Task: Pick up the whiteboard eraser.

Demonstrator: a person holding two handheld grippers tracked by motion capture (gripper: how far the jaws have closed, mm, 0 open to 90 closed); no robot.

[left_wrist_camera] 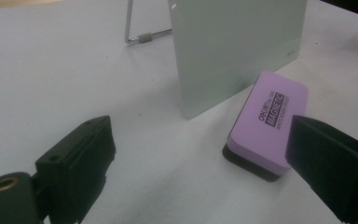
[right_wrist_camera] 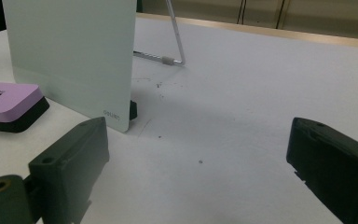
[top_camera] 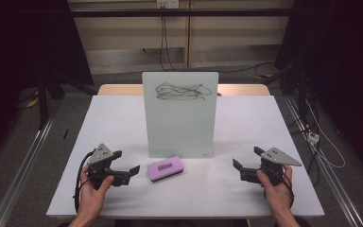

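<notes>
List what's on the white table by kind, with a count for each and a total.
Standing glass boards, scribbled on near the top: 1
Purple erasers: 1
Handheld grippers: 2, the left gripper and the right gripper, both with jaws open
Total: 4

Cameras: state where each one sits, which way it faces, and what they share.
High view: above the near edge, facing forward and down at the table; both hands, left gripper, right gripper.
Left gripper view: between open jaws, facing the eraser.
Right gripper view: between open jaws, facing the board.
Shared: eraser and board.
</notes>
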